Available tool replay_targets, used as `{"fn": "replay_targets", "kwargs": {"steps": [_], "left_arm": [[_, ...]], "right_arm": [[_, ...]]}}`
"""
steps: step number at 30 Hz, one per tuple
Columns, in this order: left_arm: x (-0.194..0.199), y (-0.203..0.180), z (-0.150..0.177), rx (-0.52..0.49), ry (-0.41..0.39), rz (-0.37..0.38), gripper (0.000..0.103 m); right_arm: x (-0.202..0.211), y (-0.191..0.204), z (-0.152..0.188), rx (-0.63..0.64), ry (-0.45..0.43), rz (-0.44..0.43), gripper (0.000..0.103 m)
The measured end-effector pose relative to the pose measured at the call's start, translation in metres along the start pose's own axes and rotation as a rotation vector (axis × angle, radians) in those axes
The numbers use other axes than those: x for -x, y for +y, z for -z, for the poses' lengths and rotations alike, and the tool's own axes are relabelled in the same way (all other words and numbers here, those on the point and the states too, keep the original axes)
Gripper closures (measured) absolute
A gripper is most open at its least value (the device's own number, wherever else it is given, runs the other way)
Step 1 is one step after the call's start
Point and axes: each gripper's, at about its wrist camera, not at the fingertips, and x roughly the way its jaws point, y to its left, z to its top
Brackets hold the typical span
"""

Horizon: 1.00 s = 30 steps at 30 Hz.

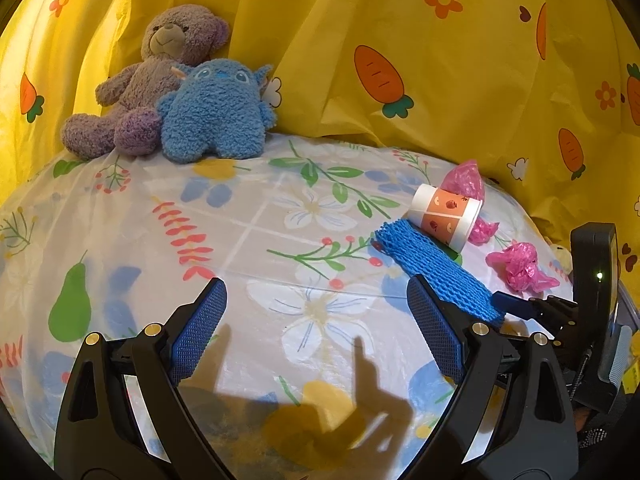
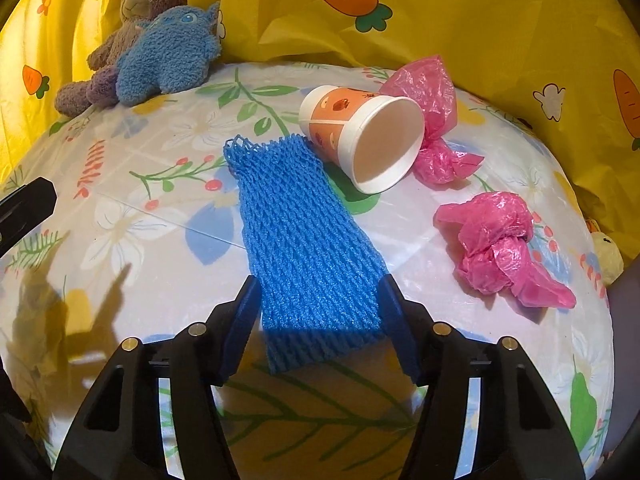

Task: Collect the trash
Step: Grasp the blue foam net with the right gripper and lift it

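Observation:
A blue foam net (image 2: pixel 304 224) lies flat on the flowered tablecloth. Its near end sits between the fingers of my right gripper (image 2: pixel 319 278), and both blue pads touch its long edges. Just beyond it, a paper cup (image 2: pixel 360 136) lies on its side with the mouth towards me. One crumpled pink plastic bag (image 2: pixel 430 120) rests behind the cup and a second pink bag (image 2: pixel 500 244) lies to the right. My left gripper (image 1: pixel 315 280) hovers open over bare cloth left of the net (image 1: pixel 432 272), with nothing between its fingers.
A brown teddy bear (image 1: pixel 160 76) and a blue plush toy (image 1: pixel 216 112) sit at the back left against a yellow carrot-print curtain (image 1: pixel 400 40). A small yellow toy (image 2: pixel 608 256) lies at the table's right edge. The round table's cloth (image 1: pixel 160 240) falls away on all sides.

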Motion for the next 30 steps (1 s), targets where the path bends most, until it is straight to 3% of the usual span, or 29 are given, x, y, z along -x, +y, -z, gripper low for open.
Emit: {"fn": "replay_targets", "kwargs": {"steps": [3, 7, 10, 17, 30], "left_arm": [[0.000, 0.000, 0.000, 0.004, 0.001, 0.004, 0.013], [0.001, 0.000, 0.000, 0.007, 0.000, 0.006, 0.013], [0.001, 0.000, 0.000, 0.006, 0.000, 0.009, 0.013], [0.003, -0.002, 0.000, 0.007, -0.006, 0.011, 0.013], [0.011, -0.009, -0.001, 0.000, -0.034, 0.041, 0.013]], "right_arm": [[0.000, 0.003, 0.000, 0.015, 0.001, -0.008, 0.055], [0.003, 0.006, 0.002, 0.030, -0.006, -0.014, 0.078], [0.003, 0.008, 0.002, 0.040, -0.009, -0.017, 0.086], [0.014, 0.014, 0.009, 0.063, -0.044, -0.032, 0.089], [0.081, 0.010, 0.036, 0.026, -0.238, -0.016, 0.090]]}}
